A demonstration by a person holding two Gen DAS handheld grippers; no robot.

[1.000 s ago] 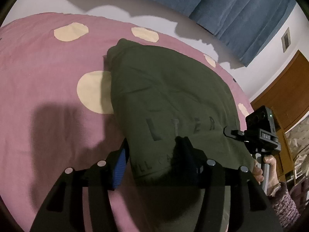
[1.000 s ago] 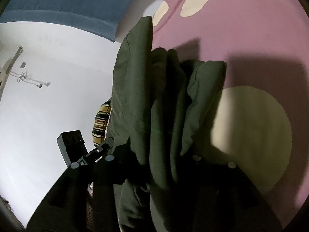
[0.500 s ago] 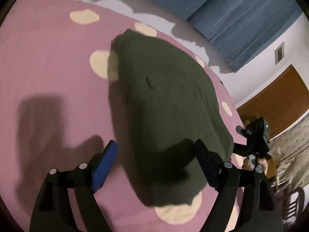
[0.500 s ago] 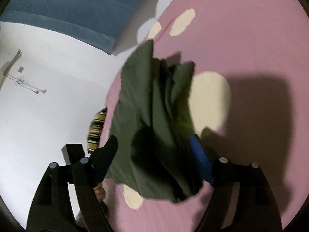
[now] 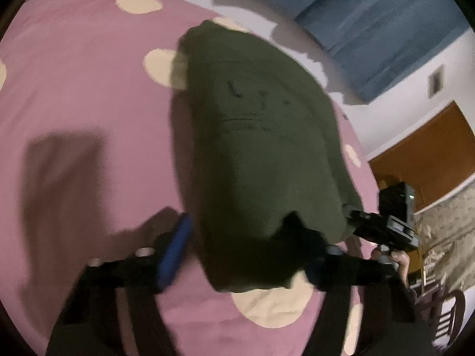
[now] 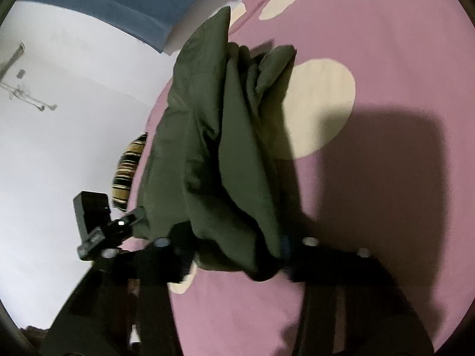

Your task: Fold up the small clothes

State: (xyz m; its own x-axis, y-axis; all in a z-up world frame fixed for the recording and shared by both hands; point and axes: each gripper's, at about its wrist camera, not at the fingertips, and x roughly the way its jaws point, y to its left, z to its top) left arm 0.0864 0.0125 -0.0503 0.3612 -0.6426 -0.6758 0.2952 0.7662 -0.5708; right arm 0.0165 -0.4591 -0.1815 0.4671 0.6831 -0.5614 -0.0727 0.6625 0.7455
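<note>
A dark olive-green garment [image 5: 261,148] with faint dark lettering lies folded on a pink bedspread with cream dots [image 5: 89,89]. My left gripper [image 5: 246,246] is open, its blue-padded fingers [image 5: 175,249] straddling the garment's near edge, which lies between them. In the right wrist view the same garment [image 6: 225,148] shows as stacked folds seen edge-on. My right gripper [image 6: 237,252] is open around the garment's near end, and the cloth covers the finger pads. Each gripper shows in the other's view, at the garment's side.
A blue curtain [image 5: 386,23] and white wall stand behind the bed. A wooden door [image 5: 430,154] and a chair [image 5: 445,317] are at the right. A striped cloth [image 6: 127,175] lies at the bed's far edge. Pink bedspread [image 6: 386,59] stretches to both sides.
Both grippers opened and let go of the garment, which dropped flat on the bed. Both pulled back, then moved in again so the garment's edge lies between the open fingers.
</note>
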